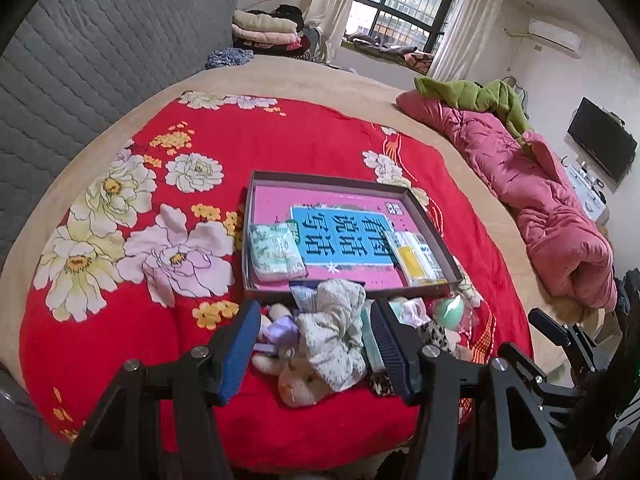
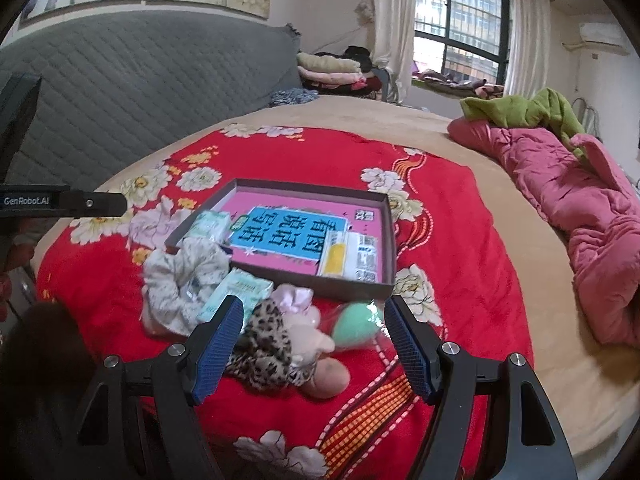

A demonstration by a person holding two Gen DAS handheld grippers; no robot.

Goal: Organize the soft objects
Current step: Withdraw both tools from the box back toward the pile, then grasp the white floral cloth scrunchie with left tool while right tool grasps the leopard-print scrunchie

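I held both grippers spread, left gripper (image 1: 316, 340) straddling the floral scrunchie (image 1: 334, 340), right gripper (image 2: 316, 346) over the leopard scrunchie (image 2: 266, 346), lining up picks for the tray (image 1: 432, 216) ahead.

Red floral cloth (image 1: 320, 140) lying matt and smooth. Shallow cardboard box (image 1: 434, 226), dull brown. Book cover (image 1: 340, 236) inside showing slight gloss. Near, white scrunchie (image 1: 336, 332) looking crinkled fabric. Gripper pads (image 1: 240, 348) showing ribbed blue rubber.
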